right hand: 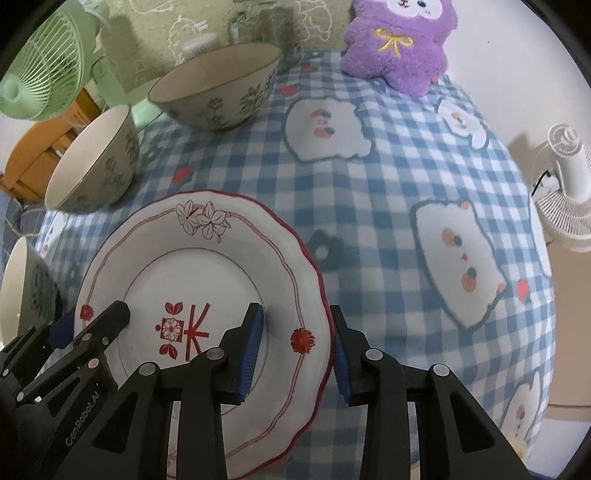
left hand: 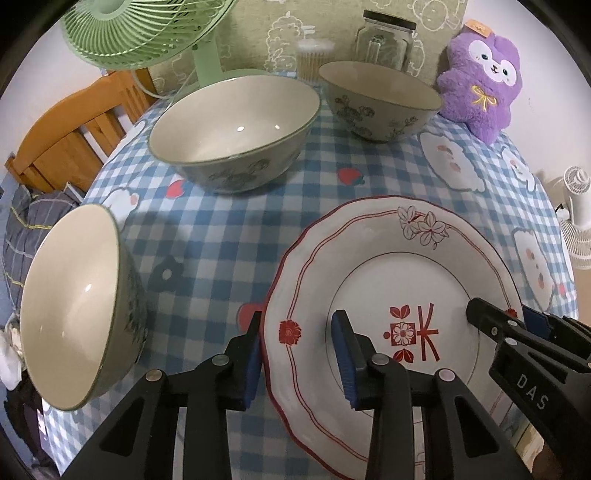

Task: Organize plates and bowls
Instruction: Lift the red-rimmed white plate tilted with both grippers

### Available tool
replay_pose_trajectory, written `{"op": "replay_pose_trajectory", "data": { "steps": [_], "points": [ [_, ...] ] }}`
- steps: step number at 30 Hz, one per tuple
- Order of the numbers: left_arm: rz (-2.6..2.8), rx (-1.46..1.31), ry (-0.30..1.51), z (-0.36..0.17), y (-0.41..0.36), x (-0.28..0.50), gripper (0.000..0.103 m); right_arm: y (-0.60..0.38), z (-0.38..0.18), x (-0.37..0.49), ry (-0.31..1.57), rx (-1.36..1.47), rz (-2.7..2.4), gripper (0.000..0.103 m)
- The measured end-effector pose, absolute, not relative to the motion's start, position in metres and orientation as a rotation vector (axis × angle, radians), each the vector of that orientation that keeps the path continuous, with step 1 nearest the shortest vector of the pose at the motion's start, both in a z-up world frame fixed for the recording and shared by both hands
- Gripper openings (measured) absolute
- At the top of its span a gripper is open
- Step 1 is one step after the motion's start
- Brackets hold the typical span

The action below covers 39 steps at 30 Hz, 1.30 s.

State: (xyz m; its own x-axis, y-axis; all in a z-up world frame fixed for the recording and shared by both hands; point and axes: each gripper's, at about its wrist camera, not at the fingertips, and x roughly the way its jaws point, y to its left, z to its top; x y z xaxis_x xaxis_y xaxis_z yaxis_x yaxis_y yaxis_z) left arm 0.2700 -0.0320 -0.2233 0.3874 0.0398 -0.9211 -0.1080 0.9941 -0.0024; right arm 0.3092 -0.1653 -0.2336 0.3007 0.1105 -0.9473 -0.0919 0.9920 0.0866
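Both my tongs straddle opposite rims of the plate (left hand: pixel 388 295) on the checked cloth (left hand: pixel 221 240).
My left tongs (left hand: pixel 299 354) and right tongs (right hand: pixel 297 347) gape, not clamped. Only the left view shows the jar (left hand: pixel 386 40); both catch three bowls (left hand: pixel 236 129), plush (right hand: pixel 399 40), green fan (left hand: pixel 136 29).

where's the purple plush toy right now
The purple plush toy sits at the table's far right corner against the wall, just right of the far bowl; the right wrist view shows it top centre, beyond the plate.
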Motion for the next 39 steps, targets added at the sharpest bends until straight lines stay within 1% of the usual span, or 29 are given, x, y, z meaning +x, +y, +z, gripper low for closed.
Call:
{"op": "replay_pose_trajectory", "data": {
  "steps": [5,10,13,19,27,39],
  "points": [
    [0.097,-0.036,1.178,-0.226,-0.031,0.266,0.035,-0.162,-0.235,0.305,1.274,-0.006,0.161,0.038],
    [0.097,-0.045,1.182,-0.226,-0.031,0.267,0.036,-0.163,-0.233,0.323,1.256,0.007,0.177,0.038],
    [0.1,-0.037,1.177,-0.226,-0.032,0.267,0.037,-0.158,-0.235,0.329,1.262,-0.014,0.179,0.041],
    [0.103,-0.054,1.178,-0.225,-0.03,0.271,0.035,-0.155,-0.233,0.326,1.264,-0.048,0.184,0.039],
    [0.092,-0.034,1.122,-0.205,-0.032,0.268,0.035,-0.162,-0.221,0.309,1.261,0.004,0.154,0.038],
    [0.044,-0.022,1.075,-0.174,-0.03,0.246,0.035,-0.161,-0.183,0.276,1.201,0.013,0.097,0.038]
  ]
}}
